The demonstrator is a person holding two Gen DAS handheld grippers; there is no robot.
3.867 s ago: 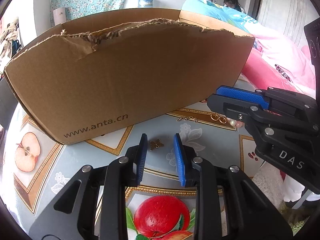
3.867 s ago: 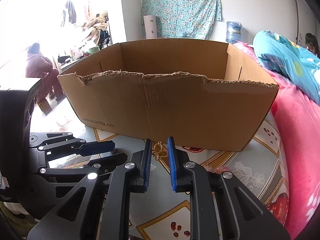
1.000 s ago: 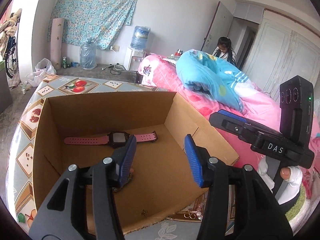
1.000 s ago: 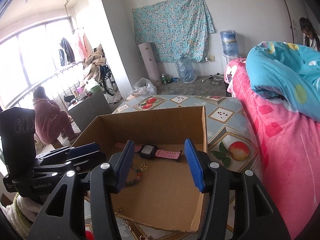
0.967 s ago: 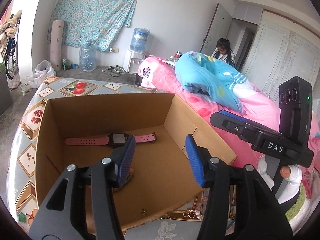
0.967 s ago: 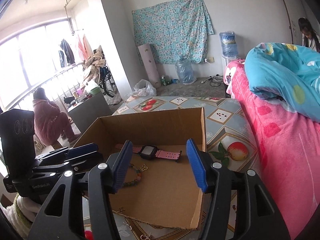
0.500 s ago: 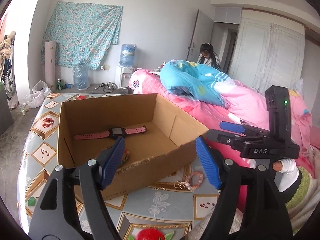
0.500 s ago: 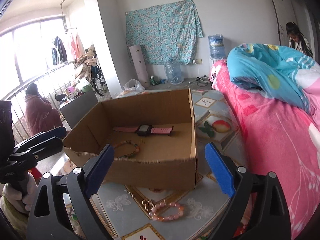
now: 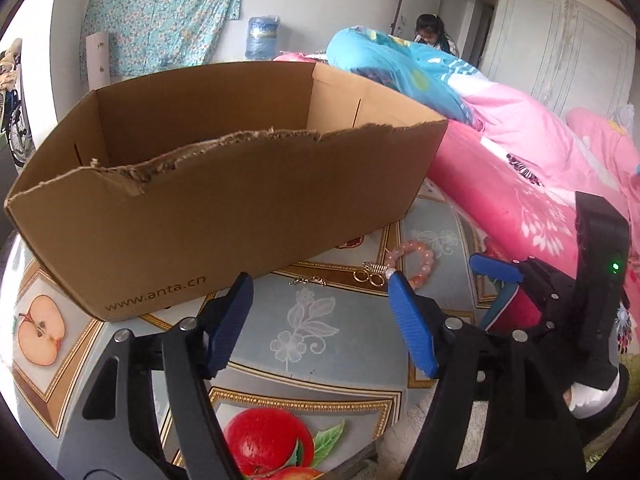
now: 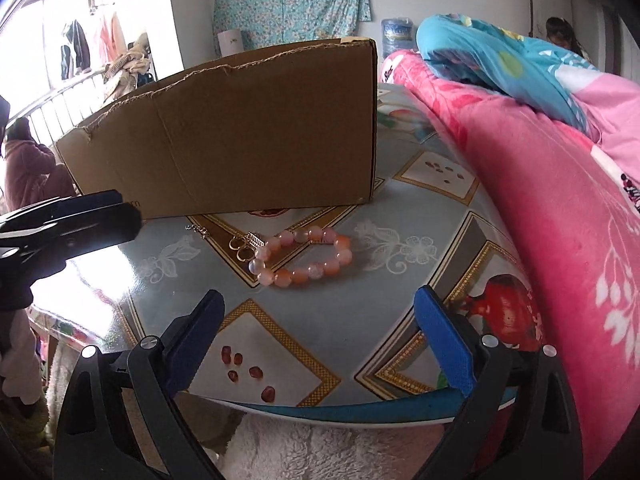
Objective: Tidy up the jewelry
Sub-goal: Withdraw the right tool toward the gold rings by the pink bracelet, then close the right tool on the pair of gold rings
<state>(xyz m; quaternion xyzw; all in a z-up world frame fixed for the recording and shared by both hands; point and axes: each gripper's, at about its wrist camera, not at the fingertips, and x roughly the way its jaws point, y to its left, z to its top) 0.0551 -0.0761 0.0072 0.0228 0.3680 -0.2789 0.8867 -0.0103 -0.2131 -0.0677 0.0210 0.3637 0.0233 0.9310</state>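
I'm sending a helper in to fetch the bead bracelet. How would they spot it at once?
Find the big brown cardboard box on the fruit-patterned tabletop. On the table just in front of its near wall, toward the pink bedding, lies the pink and orange round-bead bracelet. Beside it are only small gold rings and a thin metal trinket; the bracelet is the only large, coloured loop.

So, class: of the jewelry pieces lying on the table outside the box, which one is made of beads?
The pink-orange beaded bracelet; the joined gold rings and small chain beside it are metal.
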